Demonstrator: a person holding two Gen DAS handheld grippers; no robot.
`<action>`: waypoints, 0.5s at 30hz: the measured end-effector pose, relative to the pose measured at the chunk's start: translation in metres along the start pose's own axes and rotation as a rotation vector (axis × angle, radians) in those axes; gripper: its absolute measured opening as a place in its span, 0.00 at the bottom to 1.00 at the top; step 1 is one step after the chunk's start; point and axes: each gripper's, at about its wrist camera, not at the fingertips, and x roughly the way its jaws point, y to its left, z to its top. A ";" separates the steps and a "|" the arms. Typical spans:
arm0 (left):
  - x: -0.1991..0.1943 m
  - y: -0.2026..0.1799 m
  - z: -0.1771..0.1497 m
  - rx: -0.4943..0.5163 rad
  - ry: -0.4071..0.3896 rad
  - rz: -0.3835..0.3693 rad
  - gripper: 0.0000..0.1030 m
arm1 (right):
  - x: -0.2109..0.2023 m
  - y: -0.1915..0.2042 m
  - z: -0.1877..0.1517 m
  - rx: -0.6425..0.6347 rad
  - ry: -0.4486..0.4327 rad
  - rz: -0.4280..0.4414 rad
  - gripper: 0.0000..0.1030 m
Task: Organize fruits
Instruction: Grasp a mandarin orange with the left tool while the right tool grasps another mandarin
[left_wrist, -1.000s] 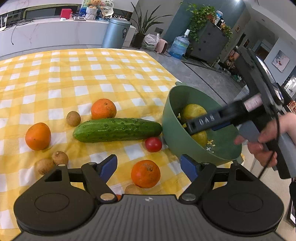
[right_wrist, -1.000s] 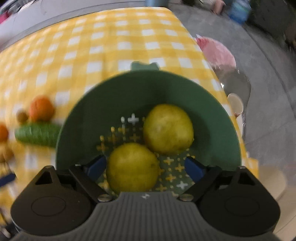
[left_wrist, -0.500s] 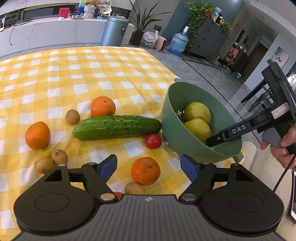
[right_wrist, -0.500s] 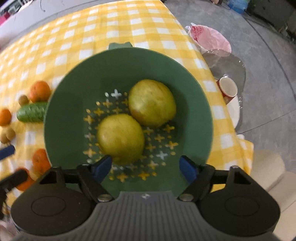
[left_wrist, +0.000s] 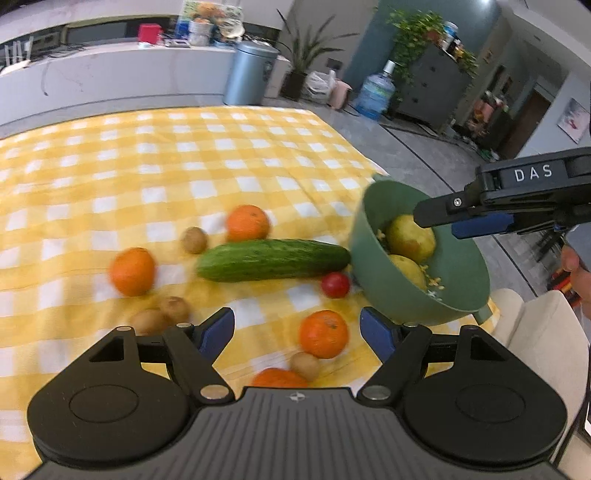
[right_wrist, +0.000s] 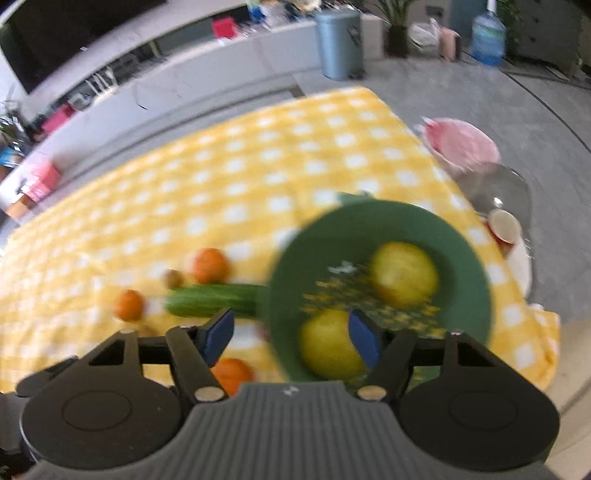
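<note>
Right wrist view motion-blurred; near orange half hidden behind the left gripper body; person's hand cut off at frame edge.

Both wrist views look steeply down from close above the checked tablecloth, sharing the green bowl at right.

Table cover: woven cloth, yellow-and-white check, matt, lightly creased. Green bowl: smooth plastic, satin sheen, pierced base. Pears inside it: dull yellow-green skin, faintly speckled. Cucumber, at 9 o'clock from the bowl: bumpy, slightly glossy skin. Oranges: dimpled peel, matt. Tomato: smooth, shiny. Small brown fruits: dull, rough-looking skin. Left gripper: matt black plastic body, ribbed grey housing, blue pads, metal pivot pins. Right gripper: same finish.
</note>
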 end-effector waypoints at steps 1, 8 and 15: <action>-0.006 0.004 0.000 -0.007 -0.007 0.018 0.88 | -0.002 0.010 -0.001 0.000 -0.015 0.017 0.58; -0.042 0.035 0.003 -0.068 -0.049 0.104 0.88 | -0.001 0.051 -0.014 0.155 -0.067 0.196 0.47; -0.038 0.070 -0.001 -0.160 -0.037 0.105 0.88 | 0.018 0.064 -0.065 0.340 -0.118 0.086 0.46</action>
